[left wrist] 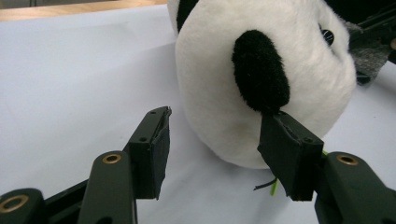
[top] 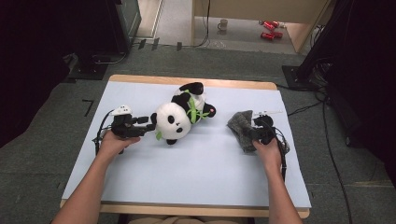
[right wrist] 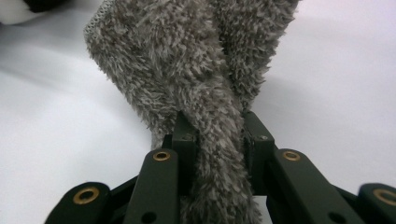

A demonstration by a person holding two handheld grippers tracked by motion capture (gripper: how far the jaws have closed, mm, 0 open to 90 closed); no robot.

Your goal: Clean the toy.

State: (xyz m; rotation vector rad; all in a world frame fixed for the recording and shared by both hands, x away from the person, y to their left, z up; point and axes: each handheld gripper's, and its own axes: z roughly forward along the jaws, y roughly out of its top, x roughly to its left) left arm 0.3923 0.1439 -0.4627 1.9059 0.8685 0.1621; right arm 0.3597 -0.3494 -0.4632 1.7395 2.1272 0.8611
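Presently: right gripper pinches grey fuzzy cloth between its jaws; left gripper, jaws spread, abuts plush panda. Risk: the panda's round head rolls away from the spread jaws.

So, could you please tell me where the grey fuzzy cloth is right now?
In the high view, the grey cloth is right of the toy panda on the white sheet, pinched in the right gripper.

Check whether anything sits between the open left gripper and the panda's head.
Nothing visible does. The left gripper is open right at the plush panda's head, one jaw beside its black ear, bare white table cover between the jaws.
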